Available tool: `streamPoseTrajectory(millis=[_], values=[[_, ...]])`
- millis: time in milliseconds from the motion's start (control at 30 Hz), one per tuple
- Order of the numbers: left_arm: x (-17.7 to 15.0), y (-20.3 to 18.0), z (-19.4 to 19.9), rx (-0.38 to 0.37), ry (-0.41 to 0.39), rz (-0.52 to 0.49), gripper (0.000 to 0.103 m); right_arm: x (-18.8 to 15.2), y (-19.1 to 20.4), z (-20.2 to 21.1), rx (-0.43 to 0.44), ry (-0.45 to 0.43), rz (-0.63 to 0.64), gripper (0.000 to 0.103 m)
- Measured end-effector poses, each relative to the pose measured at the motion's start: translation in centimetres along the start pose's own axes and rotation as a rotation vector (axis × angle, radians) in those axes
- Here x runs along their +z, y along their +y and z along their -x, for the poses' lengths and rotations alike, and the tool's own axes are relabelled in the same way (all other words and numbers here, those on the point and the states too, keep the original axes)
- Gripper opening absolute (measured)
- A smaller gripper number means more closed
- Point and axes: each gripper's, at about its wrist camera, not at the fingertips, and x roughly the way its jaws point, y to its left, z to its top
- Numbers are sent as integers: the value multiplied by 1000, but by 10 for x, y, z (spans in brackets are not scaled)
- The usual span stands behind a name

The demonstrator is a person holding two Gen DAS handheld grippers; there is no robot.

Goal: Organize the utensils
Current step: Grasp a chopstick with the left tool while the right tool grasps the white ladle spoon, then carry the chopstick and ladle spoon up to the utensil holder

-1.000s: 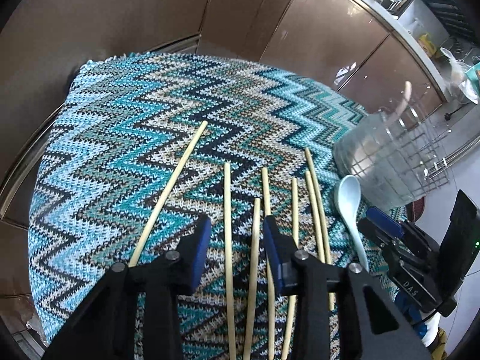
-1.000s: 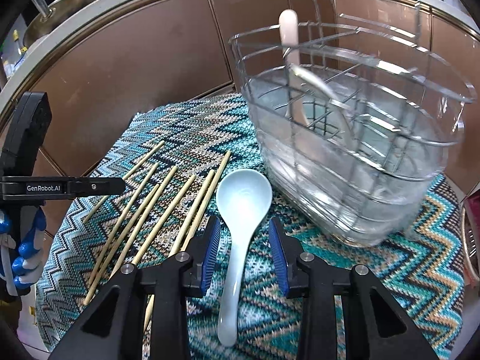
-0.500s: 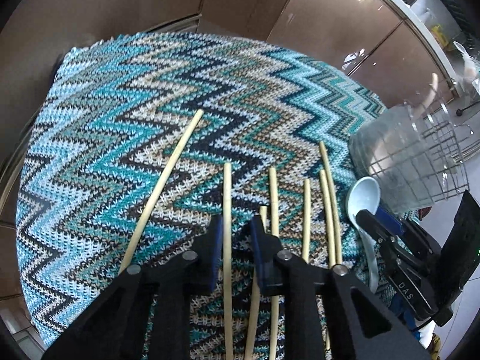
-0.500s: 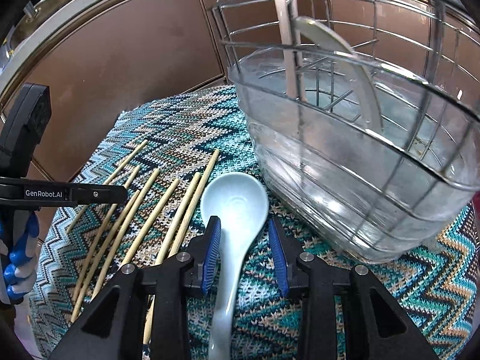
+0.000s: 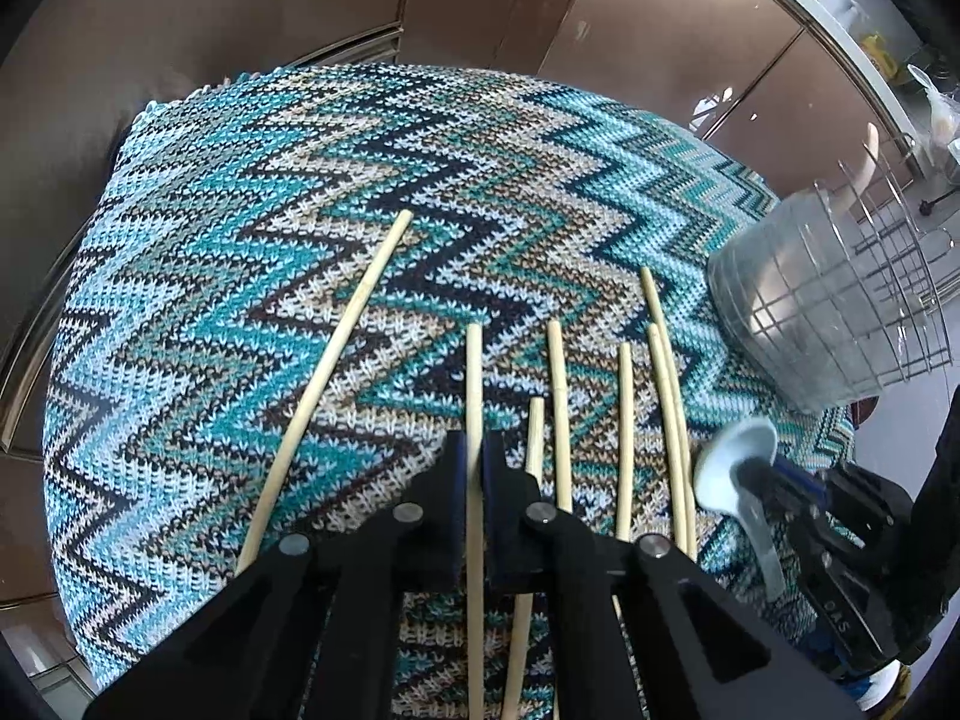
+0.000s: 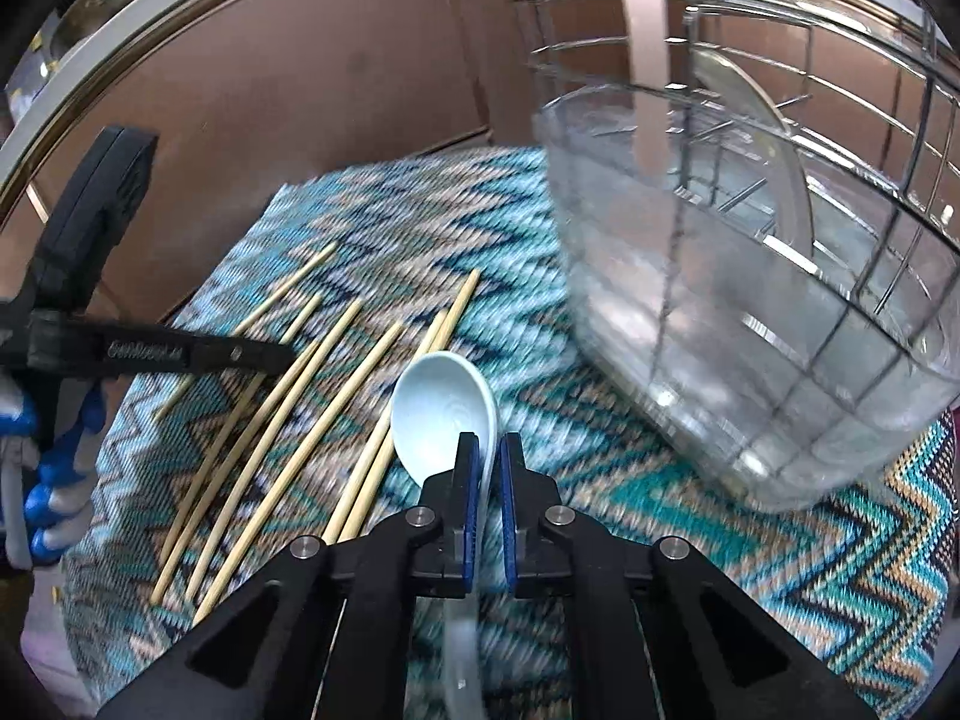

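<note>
The left gripper [image 5: 474,468] has its fingers [image 5: 451,480] closed to a narrow slit on one chopstick [image 5: 474,372], which runs straight out ahead between them and lies on the zigzag knitted cloth [image 5: 300,228] covering the table. Seven chopsticks show in the left wrist view: the gripped one, one [image 5: 336,372] angled off to the left of the fingers, and five to their right, namely a short-looking one [image 5: 534,438], a longer one [image 5: 558,396], another [image 5: 624,420] and a close pair [image 5: 666,384].

The right gripper [image 6: 487,480] has its fingers [image 6: 467,480] pinched on the neck of a pale blue spoon [image 6: 438,408], its bowl just ahead of the fingertips and its handle running back beneath them. This is the only spoon outside the rack.

Ahead and to the right of the right fingers stands one wire utensil rack [image 6: 780,300] with a clear liner, holding two pale utensils: an upright handle [image 6: 645,60] and a curved one [image 6: 762,120] beside it.
</note>
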Motion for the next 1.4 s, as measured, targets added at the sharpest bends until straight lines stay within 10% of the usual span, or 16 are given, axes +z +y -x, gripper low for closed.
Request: streamPoseTrajectory(millis=[400, 567, 900, 1400], values=[[-9, 10, 8, -9, 21, -27, 5, -23, 22, 17, 70, 162, 167, 7], [-10, 18, 11, -14, 29, -25, 5, -5, 32, 4, 86, 208, 269, 32], [-7, 21, 12, -20, 22, -38, 5, 19, 32, -23, 148, 318, 422, 21], [-33, 3, 93, -16, -170, -54, 4, -4, 38, 54, 11, 127, 454, 5]])
